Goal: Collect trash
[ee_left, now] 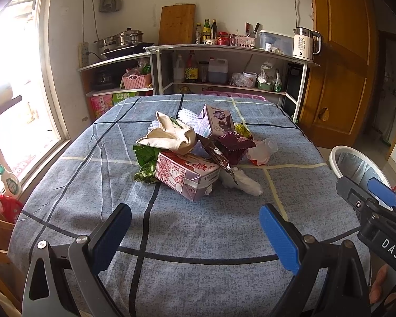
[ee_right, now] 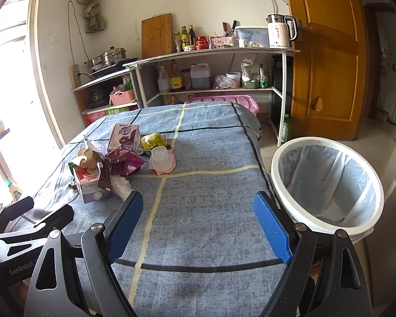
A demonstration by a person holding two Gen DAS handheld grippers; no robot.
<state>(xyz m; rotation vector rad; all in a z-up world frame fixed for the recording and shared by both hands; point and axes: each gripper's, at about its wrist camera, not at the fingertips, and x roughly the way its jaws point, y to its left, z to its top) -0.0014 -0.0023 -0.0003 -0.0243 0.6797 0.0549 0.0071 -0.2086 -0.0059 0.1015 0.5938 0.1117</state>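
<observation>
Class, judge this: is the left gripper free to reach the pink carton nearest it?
Probably yes. The left gripper is open, only bare cloth lies before the pink carton, though a wrapper drapes its far end.

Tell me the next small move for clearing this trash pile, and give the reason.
Probably bring the left gripper forward to the pink milk carton lying at the near edge of the pile. Both grippers' jaws are open and hold nothing, that carton is the closest piece, and the lined trash bin stands open beside the table to the right.
</observation>
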